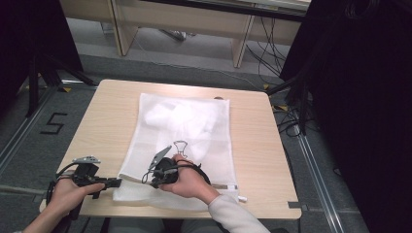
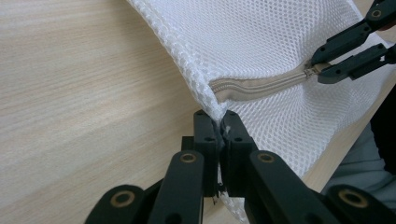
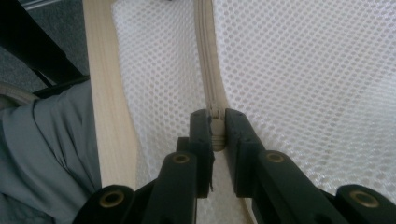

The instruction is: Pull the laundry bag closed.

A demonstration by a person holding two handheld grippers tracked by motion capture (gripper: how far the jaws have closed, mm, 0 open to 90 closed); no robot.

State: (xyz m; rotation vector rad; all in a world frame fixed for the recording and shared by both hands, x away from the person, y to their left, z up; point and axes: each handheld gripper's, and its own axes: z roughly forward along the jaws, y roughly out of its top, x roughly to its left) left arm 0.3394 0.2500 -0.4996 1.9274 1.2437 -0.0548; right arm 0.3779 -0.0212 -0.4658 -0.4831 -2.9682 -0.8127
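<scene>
A white mesh laundry bag (image 1: 194, 141) lies flat on the wooden table (image 1: 97, 126), with a white cloth (image 1: 182, 119) bunched inside its far half. Its beige zipper (image 2: 261, 86) runs along the near edge. My left gripper (image 1: 118, 183) is shut on the bag's near left corner (image 2: 218, 119), just past the zipper's end. My right gripper (image 1: 147, 178) is a short way to the right along that edge, its jaws shut on the zipper pull (image 3: 217, 122). In the left gripper view the right gripper (image 2: 317, 70) pinches the pull at the upper right.
A thin wire loop (image 1: 180, 145) lies on the bag just beyond my right hand. The table's near edge (image 3: 105, 116) runs beside the person's grey clothing (image 3: 46, 154). Black curtains, a tripod (image 1: 36, 77) and floor cables (image 1: 265, 53) surround the table.
</scene>
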